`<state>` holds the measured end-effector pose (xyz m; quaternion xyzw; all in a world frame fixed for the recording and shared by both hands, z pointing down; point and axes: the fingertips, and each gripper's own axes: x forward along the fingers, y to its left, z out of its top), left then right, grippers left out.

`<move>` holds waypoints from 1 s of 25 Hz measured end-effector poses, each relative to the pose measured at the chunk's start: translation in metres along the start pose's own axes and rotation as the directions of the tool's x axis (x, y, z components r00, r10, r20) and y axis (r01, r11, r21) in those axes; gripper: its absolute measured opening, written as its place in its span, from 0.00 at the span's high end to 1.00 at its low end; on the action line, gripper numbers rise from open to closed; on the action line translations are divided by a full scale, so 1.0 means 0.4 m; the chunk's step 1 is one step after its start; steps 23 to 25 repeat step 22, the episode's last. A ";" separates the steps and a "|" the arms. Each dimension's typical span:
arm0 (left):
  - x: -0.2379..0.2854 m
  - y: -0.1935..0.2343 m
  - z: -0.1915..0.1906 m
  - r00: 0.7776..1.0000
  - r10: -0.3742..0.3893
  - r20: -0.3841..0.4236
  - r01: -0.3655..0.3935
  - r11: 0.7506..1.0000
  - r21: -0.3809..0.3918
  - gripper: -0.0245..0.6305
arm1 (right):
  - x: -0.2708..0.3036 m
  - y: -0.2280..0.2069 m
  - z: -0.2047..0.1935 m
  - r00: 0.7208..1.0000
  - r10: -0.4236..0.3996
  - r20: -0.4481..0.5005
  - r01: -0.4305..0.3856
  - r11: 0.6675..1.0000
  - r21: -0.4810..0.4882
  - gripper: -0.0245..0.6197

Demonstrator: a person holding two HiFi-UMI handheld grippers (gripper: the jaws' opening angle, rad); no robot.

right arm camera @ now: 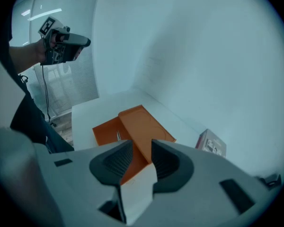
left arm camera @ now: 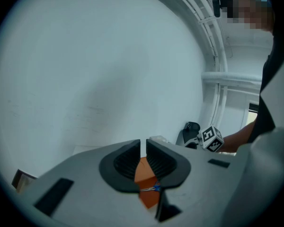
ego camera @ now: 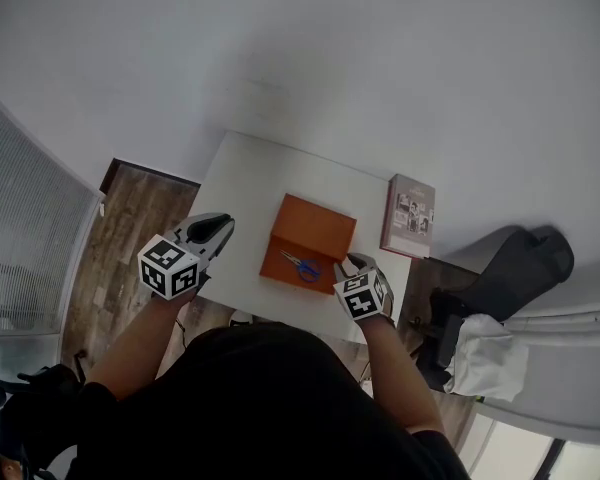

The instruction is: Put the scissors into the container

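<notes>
An orange container [ego camera: 308, 238] lies open on the white table [ego camera: 240, 188], its lid tilted up at the far side. Blue-handled scissors [ego camera: 300, 265] rest inside its near half. The left gripper view shows them as scissors [left arm camera: 149, 188] below the jaws, on the container [left arm camera: 144, 173]. My left gripper [ego camera: 220, 228] hovers left of the container, its jaws almost together and empty [left arm camera: 143, 148]. At the container's near right corner, my right gripper [ego camera: 356, 262] has a gap between its jaws and holds nothing [right arm camera: 142, 148]. The container [right arm camera: 144, 124] lies ahead of it.
A book [ego camera: 408, 216] lies on the table's right end, also seen as the book [right arm camera: 210, 143]. A dark chair [ego camera: 510, 268] with white cloth stands to the right. Wooden floor [ego camera: 130, 208] and a window blind [ego camera: 20, 228] are on the left.
</notes>
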<state>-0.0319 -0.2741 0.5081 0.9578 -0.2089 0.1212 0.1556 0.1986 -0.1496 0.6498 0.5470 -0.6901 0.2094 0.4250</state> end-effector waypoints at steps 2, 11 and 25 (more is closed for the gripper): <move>0.010 -0.006 0.006 1.000 -0.012 -0.002 0.012 1.000 0.007 0.89 | -0.027 -0.014 0.019 1.000 -0.014 0.028 0.014 1.000 0.017 0.76; 0.054 -0.024 0.024 0.998 -0.056 -0.009 0.057 0.998 0.026 0.89 | -0.124 -0.084 0.054 0.988 -0.083 0.133 0.070 0.993 0.099 0.76; 0.106 -0.050 0.042 0.995 -0.096 -0.021 0.097 0.994 0.044 0.89 | -0.209 -0.171 0.045 0.962 -0.138 0.237 0.075 0.964 0.255 0.77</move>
